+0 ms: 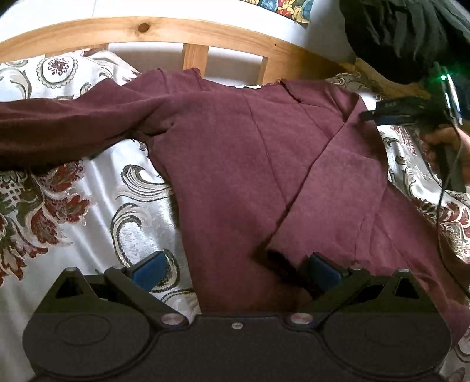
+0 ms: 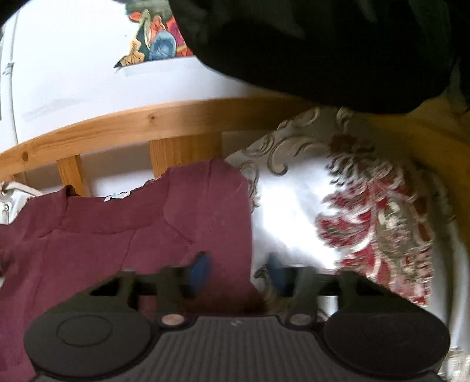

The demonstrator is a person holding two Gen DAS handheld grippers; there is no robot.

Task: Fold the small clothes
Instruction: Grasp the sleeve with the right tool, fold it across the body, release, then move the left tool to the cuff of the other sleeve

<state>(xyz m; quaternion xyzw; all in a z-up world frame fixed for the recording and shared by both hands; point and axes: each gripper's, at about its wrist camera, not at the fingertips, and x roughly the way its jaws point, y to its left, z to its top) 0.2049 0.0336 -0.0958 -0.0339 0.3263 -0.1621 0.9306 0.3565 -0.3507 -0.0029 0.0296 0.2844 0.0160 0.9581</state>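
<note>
The maroon top [image 1: 235,164] lies flat on the patterned bed cover [image 1: 97,188], its neckline close under the wooden headboard [image 1: 164,26] and its hem at the end far from the headboard. I judge the fold as begun but well short of done. The side of the top below the right end of the headboard looks already turned inward: a flap [image 1: 346,164] lies over the body with a slanting edge running away from the headboard. The other long sleeve [image 1: 58,123] is stretched out below the headboard's left end and has not yet been brought in. Folding the length, hem toward the headboard, also remains. The left tool [image 1: 236,269] stands wide at the hem end, one pad over the bed cover and one over the cloth, gripping nothing. The right tool [image 2: 238,267], seen through blur, hangs over the top's folded edge at the headboard end. Its pads are a narrow way apart, with only cloth edge and bed cover showing between them, so it holds nothing.
</note>
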